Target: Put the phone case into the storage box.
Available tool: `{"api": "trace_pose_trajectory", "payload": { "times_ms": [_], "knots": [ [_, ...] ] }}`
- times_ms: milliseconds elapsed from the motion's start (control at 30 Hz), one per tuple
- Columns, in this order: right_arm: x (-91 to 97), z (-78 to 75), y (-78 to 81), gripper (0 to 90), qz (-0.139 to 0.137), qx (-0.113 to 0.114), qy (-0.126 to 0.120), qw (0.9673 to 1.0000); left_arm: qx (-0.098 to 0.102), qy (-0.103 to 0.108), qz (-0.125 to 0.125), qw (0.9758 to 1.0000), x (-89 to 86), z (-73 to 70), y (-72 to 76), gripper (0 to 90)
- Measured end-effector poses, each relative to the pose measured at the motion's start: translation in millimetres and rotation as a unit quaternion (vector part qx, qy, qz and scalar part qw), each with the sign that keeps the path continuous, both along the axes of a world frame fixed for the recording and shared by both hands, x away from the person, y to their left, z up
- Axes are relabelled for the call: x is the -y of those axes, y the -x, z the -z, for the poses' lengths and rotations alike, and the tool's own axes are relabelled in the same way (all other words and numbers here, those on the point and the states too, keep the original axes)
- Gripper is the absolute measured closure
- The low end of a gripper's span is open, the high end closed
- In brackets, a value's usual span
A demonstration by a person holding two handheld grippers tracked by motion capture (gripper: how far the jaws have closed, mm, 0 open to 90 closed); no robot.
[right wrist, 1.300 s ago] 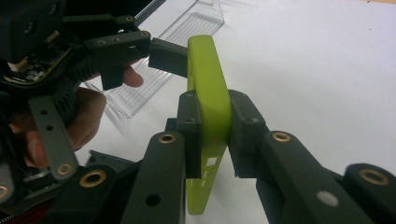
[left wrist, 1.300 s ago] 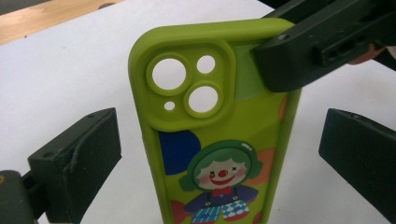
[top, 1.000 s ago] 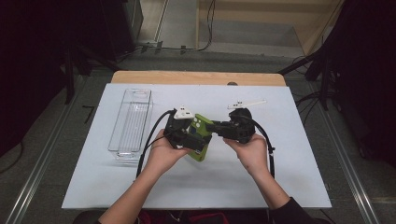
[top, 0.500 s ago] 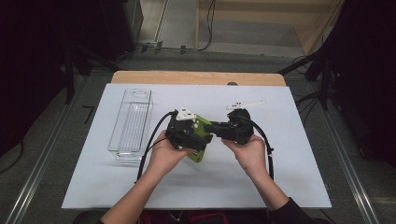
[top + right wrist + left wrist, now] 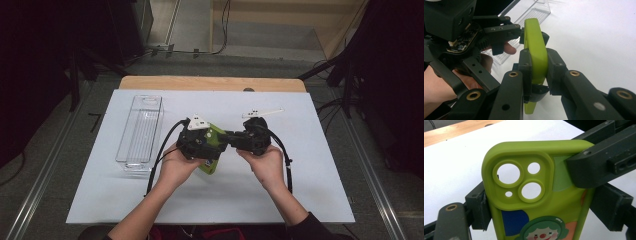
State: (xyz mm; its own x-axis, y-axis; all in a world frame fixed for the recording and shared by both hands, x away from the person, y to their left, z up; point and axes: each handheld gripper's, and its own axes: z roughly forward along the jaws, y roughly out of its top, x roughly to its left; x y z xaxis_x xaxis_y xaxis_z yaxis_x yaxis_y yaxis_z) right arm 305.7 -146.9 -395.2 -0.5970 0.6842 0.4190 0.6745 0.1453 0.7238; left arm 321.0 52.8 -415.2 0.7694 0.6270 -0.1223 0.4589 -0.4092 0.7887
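Both tools (image 5: 227,141) clamp phone case (image 5: 214,145).

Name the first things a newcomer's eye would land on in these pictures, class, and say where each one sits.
The bright green phone case stands out first, held above the middle of the white table between the left gripper and the right gripper. Its clown picture and camera cut-outs face the left gripper view; the right gripper's jaws clamp its edge, while the left gripper's jaws have just been closing, the case between them. A clear plastic tray lies to the left.
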Motion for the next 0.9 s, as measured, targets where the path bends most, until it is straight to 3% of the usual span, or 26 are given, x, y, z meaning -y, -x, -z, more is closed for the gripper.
{"api": "trace_pose_trajectory", "payload": {
  "times_ms": [467,567,900],
  "knots": [
    [0.9,-1.3,0.7,73.6,-0.01,0.003,-0.006,0.9999,-0.015,-0.003,0.005,0.9999,-1.2,-4.0,-0.2,17.3],
    [1.3,-2.5,0.9,69.8,-0.01,0.008,-0.001,0.9999,-0.013,-0.004,0.003,0.9999,-1.9,-4.7,0.2,17.3],
    [8.7,-12.3,3.6,61.1,-0.004,0.017,-0.02,0.9996,-0.019,-0.011,-0.001,0.9998,-5.2,-5.6,-1.7,17.2]
  ]
}}
